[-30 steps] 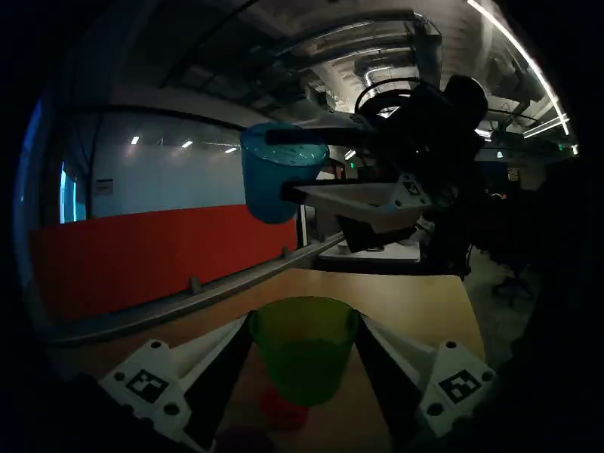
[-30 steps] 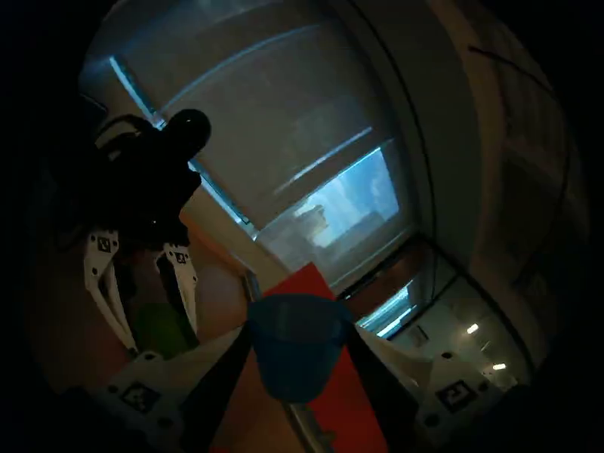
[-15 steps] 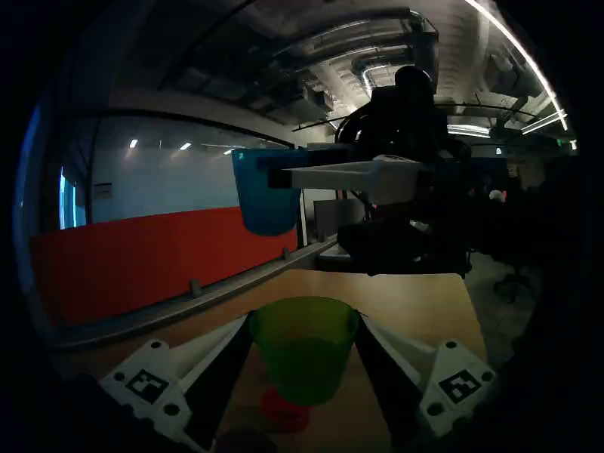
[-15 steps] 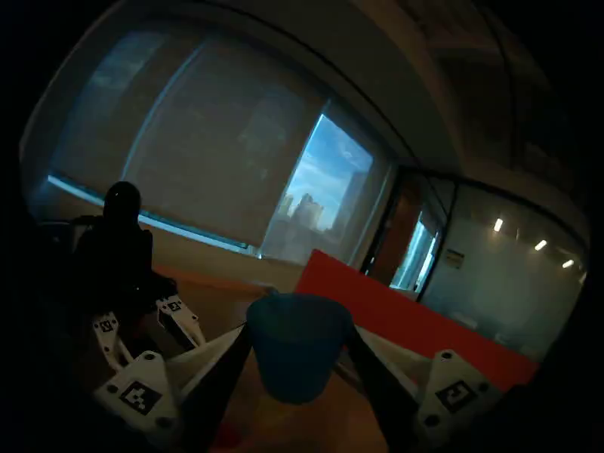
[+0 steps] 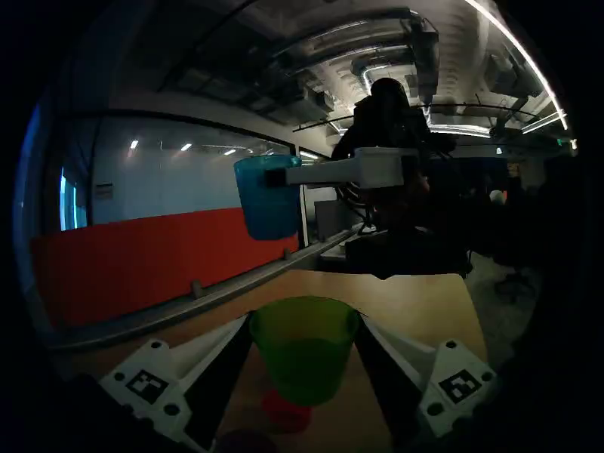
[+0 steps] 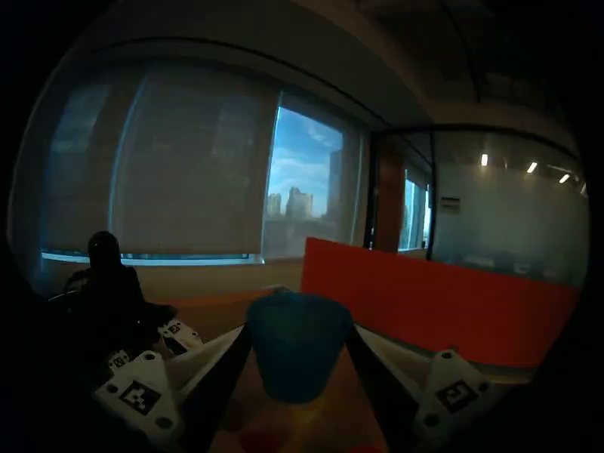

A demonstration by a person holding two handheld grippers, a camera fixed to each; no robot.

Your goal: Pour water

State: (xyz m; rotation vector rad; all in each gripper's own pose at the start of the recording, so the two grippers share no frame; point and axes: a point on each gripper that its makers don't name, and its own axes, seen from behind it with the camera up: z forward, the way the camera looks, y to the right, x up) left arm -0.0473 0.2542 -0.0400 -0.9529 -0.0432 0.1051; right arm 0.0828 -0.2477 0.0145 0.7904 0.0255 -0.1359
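In the left gripper view, the left hand-held gripper (image 5: 304,323) is clenched on a green cup (image 5: 304,366), one finger on each side of its wall. The cup stands upright and low over the desk (image 5: 411,296), which suits a vessel meant to receive water. A darker band in its lower half may be water, but I cannot be sure. A small red disc (image 5: 285,412) lies on the desk just under it, at 6 o'clock.

Up at 11 o'clock, the right hand-held gripper (image 5: 281,178) reaches in from the right and grasps a blue cup (image 5: 266,198). It holds the cup high and close to upright in front of the red partition (image 5: 151,260). At that angle nothing would spill, so I judge this is not the pouring tilt itself.

In the right gripper view, the blue cup sits at 6 o'clock, squeezed between this gripper's two fingers. Its rim is about level with the horizon of the window (image 6: 302,189) behind. The left hand-held gripper shows darkly at 8 o'clock, lower and well apart. The blue cup would have to come over it before tipping.
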